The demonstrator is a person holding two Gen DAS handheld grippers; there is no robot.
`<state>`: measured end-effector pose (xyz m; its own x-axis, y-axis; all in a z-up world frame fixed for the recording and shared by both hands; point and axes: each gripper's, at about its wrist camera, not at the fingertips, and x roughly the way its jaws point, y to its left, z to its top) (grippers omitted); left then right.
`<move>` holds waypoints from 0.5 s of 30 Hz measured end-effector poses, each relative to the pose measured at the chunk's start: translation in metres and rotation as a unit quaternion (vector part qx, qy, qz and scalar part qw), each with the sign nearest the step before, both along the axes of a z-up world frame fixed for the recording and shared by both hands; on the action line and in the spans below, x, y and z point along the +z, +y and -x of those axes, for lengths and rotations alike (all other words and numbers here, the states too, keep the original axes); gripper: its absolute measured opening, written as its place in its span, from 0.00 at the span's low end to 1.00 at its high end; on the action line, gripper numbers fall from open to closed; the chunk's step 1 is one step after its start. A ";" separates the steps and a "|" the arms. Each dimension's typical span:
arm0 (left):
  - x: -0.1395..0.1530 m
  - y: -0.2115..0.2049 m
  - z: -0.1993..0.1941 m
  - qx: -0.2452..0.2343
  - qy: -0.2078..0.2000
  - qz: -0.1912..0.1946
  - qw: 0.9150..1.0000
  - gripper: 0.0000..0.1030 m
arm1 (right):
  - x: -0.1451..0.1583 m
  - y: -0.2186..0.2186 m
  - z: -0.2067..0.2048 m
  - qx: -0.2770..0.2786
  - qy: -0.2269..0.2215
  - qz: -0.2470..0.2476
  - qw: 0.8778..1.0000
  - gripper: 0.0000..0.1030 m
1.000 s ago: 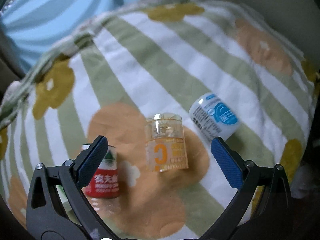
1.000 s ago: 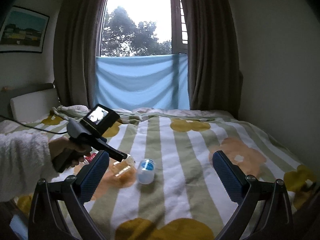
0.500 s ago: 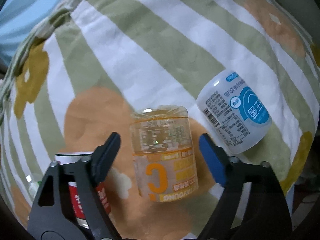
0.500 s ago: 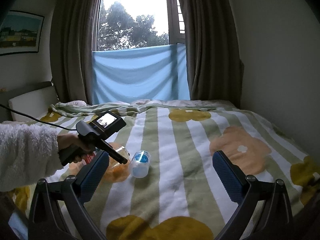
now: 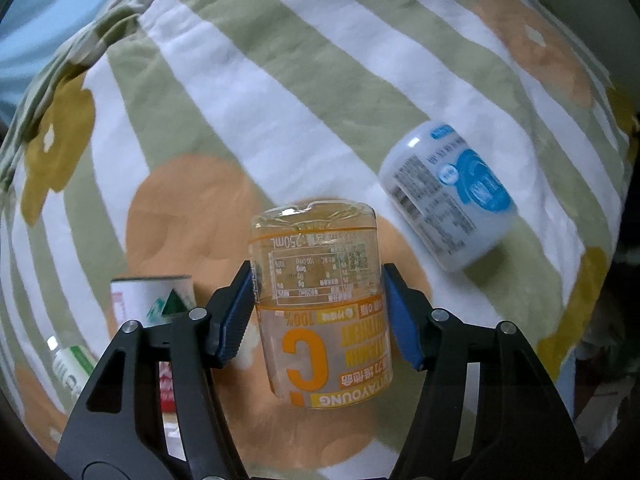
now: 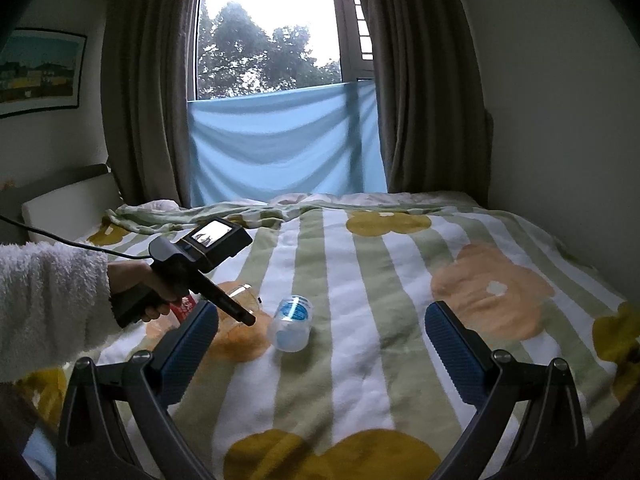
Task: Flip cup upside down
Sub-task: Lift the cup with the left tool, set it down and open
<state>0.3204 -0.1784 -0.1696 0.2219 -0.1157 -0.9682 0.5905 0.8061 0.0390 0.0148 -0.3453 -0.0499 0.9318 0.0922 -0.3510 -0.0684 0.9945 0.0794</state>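
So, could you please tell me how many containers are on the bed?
3: the orange clear cup between the left hand-held gripper pads, a white-blue bottle lying right, a red-white can left, partly hidden.

A home bedroom, wide bed [image 6: 400,288] under a green-and-white striped quilt [image 5: 248,92] with flower prints, white pillow [image 6: 64,212] by the headboard, brown curtains [image 6: 424,88] framing a window [image 6: 272,32] with trees outside, framed picture [image 6: 40,68] on the wall
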 end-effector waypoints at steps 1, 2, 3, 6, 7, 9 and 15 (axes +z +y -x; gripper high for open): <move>0.004 0.002 0.005 -0.006 0.000 -0.002 1.000 0.57 | 0.001 0.002 0.001 0.003 -0.002 -0.001 1.000 1.00; 0.009 0.004 0.010 -0.012 -0.002 -0.004 1.000 0.57 | 0.002 0.004 0.001 0.006 -0.004 0.000 1.000 1.00; 0.013 0.006 0.016 -0.018 -0.004 -0.006 1.000 0.57 | 0.004 0.007 0.003 0.009 -0.007 0.000 1.000 1.00; 0.024 0.017 0.035 -0.028 -0.005 -0.002 1.000 0.57 | 0.007 0.016 0.005 0.018 -0.013 0.001 1.000 1.00; 0.028 0.023 0.044 -0.030 -0.003 0.001 1.000 0.57 | 0.008 0.019 0.006 0.023 -0.014 -0.001 1.000 1.00; 0.030 0.033 0.064 -0.031 0.000 0.006 1.000 0.57 | 0.009 0.026 0.007 0.031 -0.013 -0.002 0.999 1.00; 0.008 0.052 0.118 -0.034 0.004 0.000 0.999 0.57 | 0.007 0.045 0.008 0.057 -0.006 -0.019 0.998 1.00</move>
<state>0.2023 -0.1261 -0.1619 0.2065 -0.1304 -0.9697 0.6440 0.7642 0.0344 0.0070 -0.3007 -0.0428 0.9185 0.2104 -0.3348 -0.1817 0.9766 0.1152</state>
